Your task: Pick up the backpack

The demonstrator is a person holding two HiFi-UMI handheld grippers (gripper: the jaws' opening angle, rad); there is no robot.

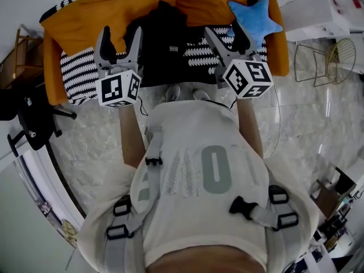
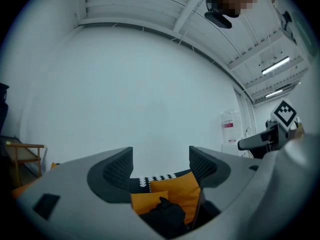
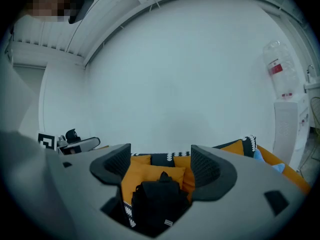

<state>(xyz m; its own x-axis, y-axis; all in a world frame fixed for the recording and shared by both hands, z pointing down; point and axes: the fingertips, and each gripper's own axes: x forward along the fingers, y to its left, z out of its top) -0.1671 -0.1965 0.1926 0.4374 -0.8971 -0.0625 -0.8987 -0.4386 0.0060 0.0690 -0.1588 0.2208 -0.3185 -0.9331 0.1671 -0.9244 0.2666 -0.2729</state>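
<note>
Backpack (image 1: 162, 44), black, stands upright on the seat of an orange sofa (image 1: 62, 33), its back against two orange cushions (image 1: 136, 4). A black-and-white patterned throw (image 1: 79, 73) covers the seat beneath and beside it, and a blue star-shaped cushion (image 1: 254, 17) lies towards the sofa's right end.

In the head view the left gripper (image 1: 120, 36) and the right gripper (image 1: 222, 30) are held out on either side of the bag. In the left gripper view the left gripper (image 2: 161, 161) has its jaws spread wide, with only the far wall and the cushions showing in the gap. The top of the bag (image 2: 167, 216) sits low in that view, beyond the jaws. The right gripper (image 3: 161, 161) is likewise wide apart with nothing between its pads, and the bag (image 3: 156, 204) sits below and beyond them.

The floor (image 1: 96, 141) is pale, marbled stone. A black office chair (image 1: 28, 118) stands off the sofa's left end, and a gold wire-frame chair (image 1: 330, 58) off its right. Behind the sofa rises a plain white wall (image 2: 150, 84). A water dispenser (image 3: 287, 114) with a bottle on top stands at the right, and a wooden frame (image 2: 22, 156) at the left. Strip lights (image 2: 274, 64) run along the ceiling.
</note>
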